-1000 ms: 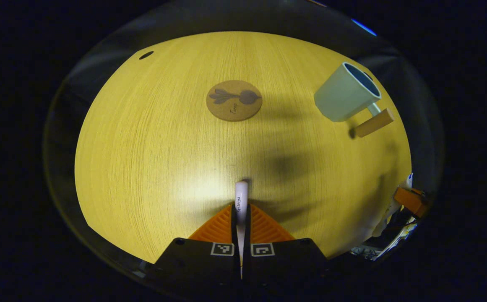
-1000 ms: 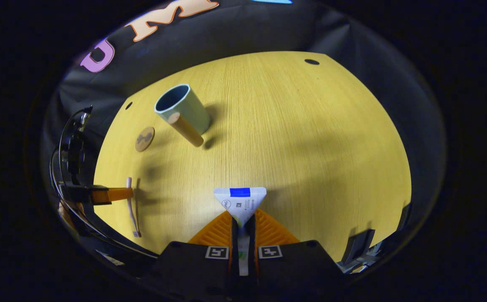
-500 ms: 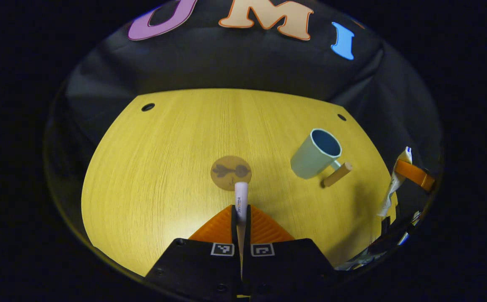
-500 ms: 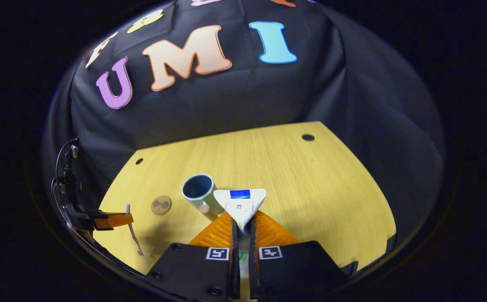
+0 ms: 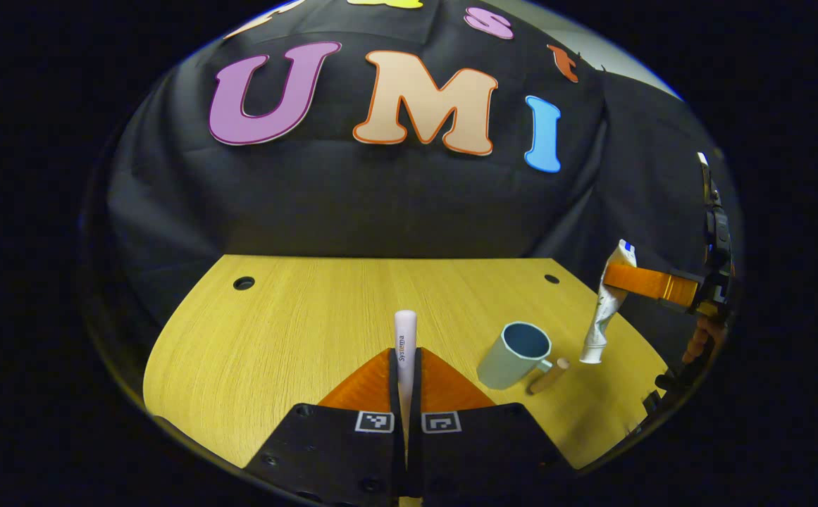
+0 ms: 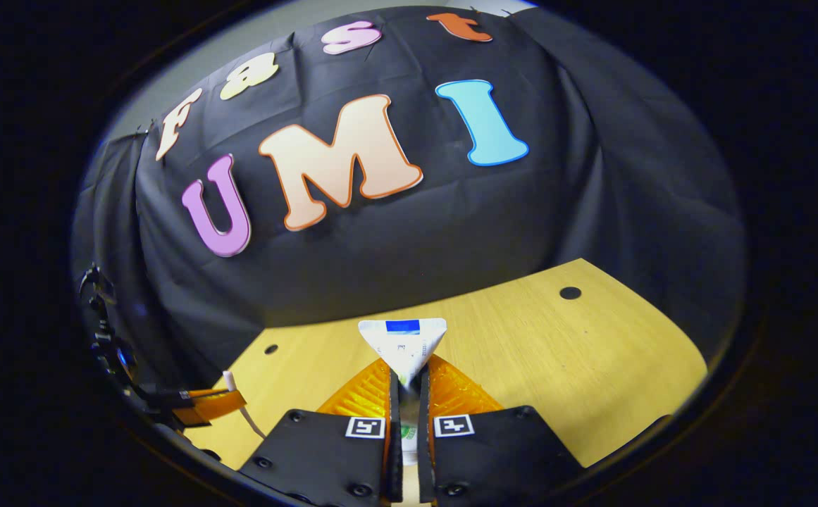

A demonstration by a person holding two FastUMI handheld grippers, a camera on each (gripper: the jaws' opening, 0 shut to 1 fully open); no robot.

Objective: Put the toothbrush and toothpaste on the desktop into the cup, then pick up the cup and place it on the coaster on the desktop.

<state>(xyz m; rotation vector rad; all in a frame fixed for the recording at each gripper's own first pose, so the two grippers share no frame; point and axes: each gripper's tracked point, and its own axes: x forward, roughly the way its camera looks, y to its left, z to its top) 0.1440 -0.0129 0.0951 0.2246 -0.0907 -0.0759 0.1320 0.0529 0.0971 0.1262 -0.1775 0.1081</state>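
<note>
1. Looking along the left gripper [image 5: 406, 366] in the left gripper view, its two orange fingers [image 5: 370, 386] are pressed together on the toothbrush [image 5: 405, 336], whose white handle end sticks up and forward from between them, above the desktop [image 5: 296, 324]. To the right, the cup [image 5: 514, 355] stands on the desktop with its opening upward and its wooden handle [image 5: 548, 375] pointing right. Farther right, the right gripper [image 5: 652, 284] pinches the toothpaste [image 5: 604, 310] near its flat upper end, so the tube hangs with its cap down, in the air just right of the cup. Part of a hand [image 5: 697, 341] shows below that gripper.

2. Looking along the right gripper [image 6: 409, 377] in the right gripper view, its orange fingers [image 6: 361, 391] are clamped on the toothpaste [image 6: 403, 343], the tube's flat crimped end fanning out above them, over the desktop [image 6: 556, 352]. At the lower left, the left gripper [image 6: 211, 406] holds the toothbrush [image 6: 239, 405], a thin white shaft slanting through its fingers.
</note>
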